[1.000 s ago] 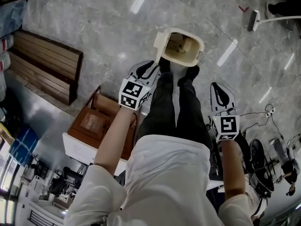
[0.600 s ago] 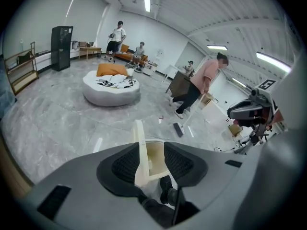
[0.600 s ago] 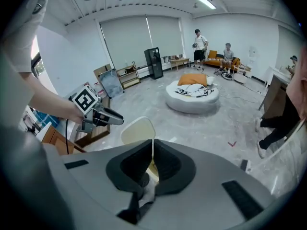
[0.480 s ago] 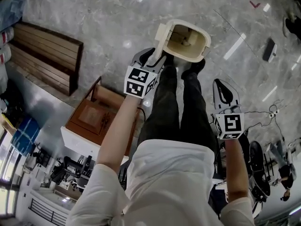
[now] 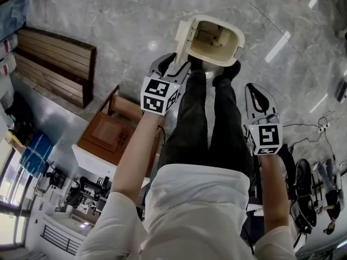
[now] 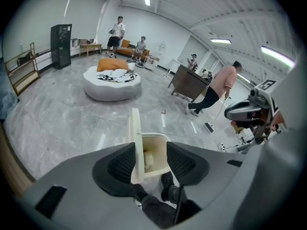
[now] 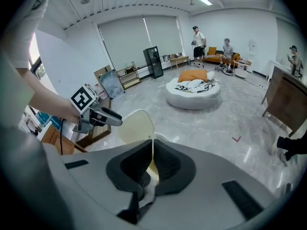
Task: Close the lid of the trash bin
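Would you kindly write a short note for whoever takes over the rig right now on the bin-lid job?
Left gripper: jaws apart, they have just been opening; the raised lid shows in the gap beside the left jaw, not gripped.
Right gripper: jaws together, empty, off to the right of the bin.
Trash bin: on the floor, open, lid upright on its left side in the head view.
Done: nothing yet; the lid is up.
Left: push the lid down over the opening, probably with the left gripper.

The bare left forearm (image 5: 133, 156) and bare right forearm (image 5: 274, 186) angled down. The grey two-jaw left gripper (image 6: 148, 159) had just been opening, clamping nothing. The grey two-jaw right gripper (image 7: 152, 164) sat closed.
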Available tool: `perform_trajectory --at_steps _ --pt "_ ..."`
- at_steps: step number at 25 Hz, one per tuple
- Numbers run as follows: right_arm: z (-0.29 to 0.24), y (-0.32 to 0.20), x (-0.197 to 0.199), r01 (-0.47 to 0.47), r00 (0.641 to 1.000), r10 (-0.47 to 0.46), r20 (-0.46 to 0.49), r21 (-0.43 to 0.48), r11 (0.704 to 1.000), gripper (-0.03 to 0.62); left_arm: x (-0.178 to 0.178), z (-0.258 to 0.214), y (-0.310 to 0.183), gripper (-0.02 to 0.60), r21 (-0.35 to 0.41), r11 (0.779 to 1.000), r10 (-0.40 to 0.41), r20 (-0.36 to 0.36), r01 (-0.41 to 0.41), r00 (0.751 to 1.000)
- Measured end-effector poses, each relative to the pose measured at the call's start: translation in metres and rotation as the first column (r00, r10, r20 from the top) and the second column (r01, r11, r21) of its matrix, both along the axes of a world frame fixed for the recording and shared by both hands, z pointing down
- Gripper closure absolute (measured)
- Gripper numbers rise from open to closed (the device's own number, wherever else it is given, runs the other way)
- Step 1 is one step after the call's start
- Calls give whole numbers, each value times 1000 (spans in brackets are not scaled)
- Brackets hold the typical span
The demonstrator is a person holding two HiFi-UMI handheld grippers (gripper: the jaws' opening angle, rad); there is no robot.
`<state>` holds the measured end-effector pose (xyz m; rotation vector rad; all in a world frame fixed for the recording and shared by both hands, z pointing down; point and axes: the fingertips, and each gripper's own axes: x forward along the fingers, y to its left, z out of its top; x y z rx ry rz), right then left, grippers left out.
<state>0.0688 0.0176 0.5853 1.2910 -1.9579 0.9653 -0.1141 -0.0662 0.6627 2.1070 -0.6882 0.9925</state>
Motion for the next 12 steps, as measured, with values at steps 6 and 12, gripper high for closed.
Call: perform_trajectory --at_steps 6,12 --pt "11 10 6 -21 1000 21 17 -5 1000 562 14 -4 7 367 13 1000 5 -16 -5 1000" --pt "23 16 9 -19 999 19 28 -13 1000 562 39 -3 22 365 19 998 59 -44 -58 997"
